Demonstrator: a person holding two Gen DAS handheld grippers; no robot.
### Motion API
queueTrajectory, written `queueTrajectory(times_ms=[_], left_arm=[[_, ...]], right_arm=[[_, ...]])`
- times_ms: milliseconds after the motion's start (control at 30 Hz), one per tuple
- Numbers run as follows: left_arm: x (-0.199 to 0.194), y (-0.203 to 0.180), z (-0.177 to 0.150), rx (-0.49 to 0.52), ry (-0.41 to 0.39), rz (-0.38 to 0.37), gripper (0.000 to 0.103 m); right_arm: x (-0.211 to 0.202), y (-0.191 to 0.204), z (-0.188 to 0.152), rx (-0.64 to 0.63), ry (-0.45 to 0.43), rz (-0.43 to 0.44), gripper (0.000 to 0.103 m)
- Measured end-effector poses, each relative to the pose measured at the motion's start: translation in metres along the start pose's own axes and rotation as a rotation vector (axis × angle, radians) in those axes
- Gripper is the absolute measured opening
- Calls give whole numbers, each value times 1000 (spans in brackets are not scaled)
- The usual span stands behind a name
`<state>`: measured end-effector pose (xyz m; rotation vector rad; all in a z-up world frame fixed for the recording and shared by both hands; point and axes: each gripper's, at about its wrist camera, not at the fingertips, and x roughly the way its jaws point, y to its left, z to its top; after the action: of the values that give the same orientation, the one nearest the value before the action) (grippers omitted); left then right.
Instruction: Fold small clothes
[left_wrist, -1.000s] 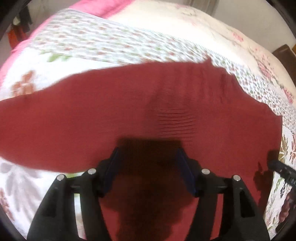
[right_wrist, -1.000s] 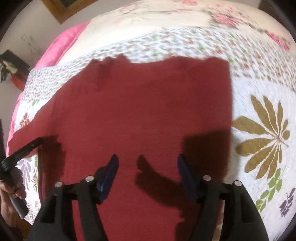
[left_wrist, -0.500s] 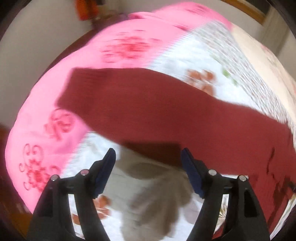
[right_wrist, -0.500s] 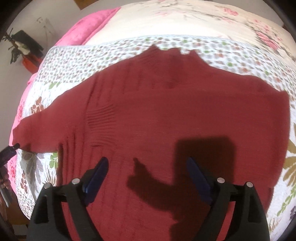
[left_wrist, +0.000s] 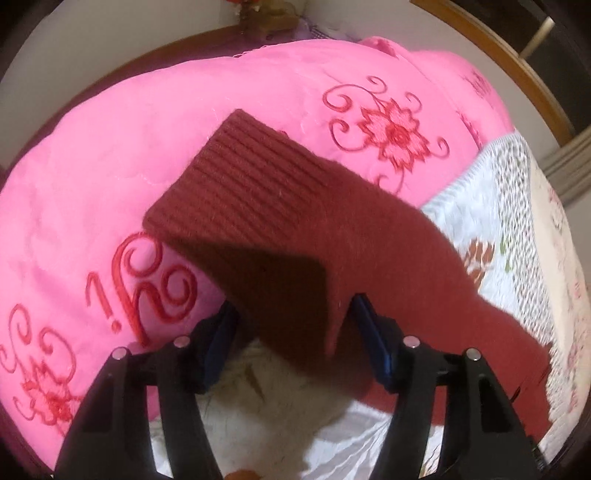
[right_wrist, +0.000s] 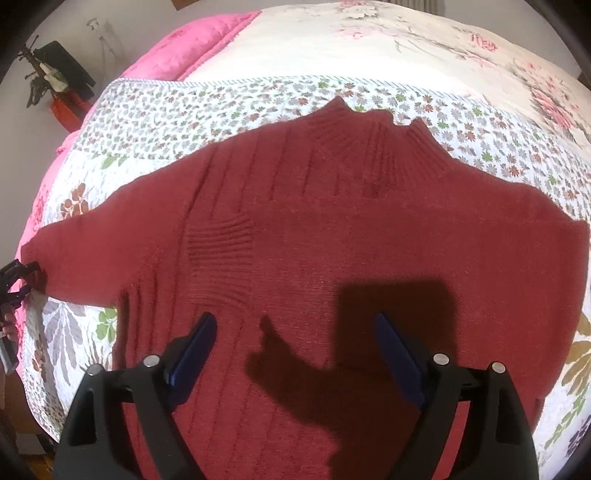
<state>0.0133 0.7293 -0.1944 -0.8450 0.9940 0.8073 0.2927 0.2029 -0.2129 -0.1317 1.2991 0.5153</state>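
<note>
The left gripper (left_wrist: 291, 328) was open, its blue pads (left_wrist: 218, 339) spread to either side of the sweater's sleeve (left_wrist: 295, 229) without pinching it. The sleeve ran from between the fingers out to a ribbed cuff (left_wrist: 236, 162), which lay on a pink quilt (left_wrist: 92, 192) embroidered with red flowers. The right gripper (right_wrist: 295, 350) was also open and held nothing, hovering over the lower body of the dark red sweater (right_wrist: 332, 251).

The sweater lay flat and face up on a floral bedspread (right_wrist: 229, 99), neck (right_wrist: 373, 136) pointing away, both sleeves spread outward.

A likely risk: if the left fingers closed where they stood, they might catch only the sleeve's edge or a single knit layer, and the sleeve could slip free or drag the body out of line as it was folded inward. The knit looked soft and stretchy, so a shallow grip could also bunch it.

The left view alone showed the cuff's ribbing and how the pads bracketed the sleeve. The right view alone showed the whole garment's layout, and at its far left edge the left gripper (right_wrist: 18, 280) at the sleeve end, with what may have been a hand below it, too small to be sure.
</note>
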Motion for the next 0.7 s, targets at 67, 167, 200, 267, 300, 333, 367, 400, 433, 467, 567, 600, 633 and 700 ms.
queueTrajectory(times_ms=[67, 167, 200, 267, 300, 333, 367, 400, 433, 467, 567, 600, 633, 700], left_arm=[[5, -10, 5, -2, -10, -22, 32], [-3, -12, 7, 0, -42, -44, 9], [-8, -16, 8, 3, -61, -54, 8], [-11, -25, 8, 1, -90, -79, 7], [-17, -29, 7, 4, -109, -100, 7], [-24, -35, 5, 17, -131, -122, 7], [-29, -43, 2, 36, -149, -132, 7], [-34, -54, 0, 64, -167, -140, 7], [-39, -62, -3, 85, -179, -147, 7], [-42, -70, -5, 107, -187, -156, 7], [-47, -101, -14, 176, -198, -184, 7], [-47, -112, -18, 198, -196, -190, 7], [-46, -125, -24, 226, -193, -200, 7], [-46, -144, -36, 278, -189, -219, 7]], right_arm=[[1, -4, 0, 8, 0, 2, 87], [1, -7, -2, 9, 0, 0, 87], [1, -8, -3, 7, -2, 0, 87], [-1, -12, -5, 7, -4, -2, 87], [-3, -15, -6, 9, -6, -5, 87], [-4, -18, -7, 13, -7, -7, 87], [-5, -20, -7, 16, -9, -9, 87], [-7, -23, -8, 21, -13, -13, 87], [-8, -25, -9, 23, -14, -15, 87], [-9, -29, -10, 26, -18, -24, 87], [-12, -39, -12, 34, -24, -53, 87], [-13, -44, -13, 42, -25, -58, 87], [-14, -47, -13, 48, -26, -59, 87], [-16, -56, -15, 63, -29, -71, 87]])
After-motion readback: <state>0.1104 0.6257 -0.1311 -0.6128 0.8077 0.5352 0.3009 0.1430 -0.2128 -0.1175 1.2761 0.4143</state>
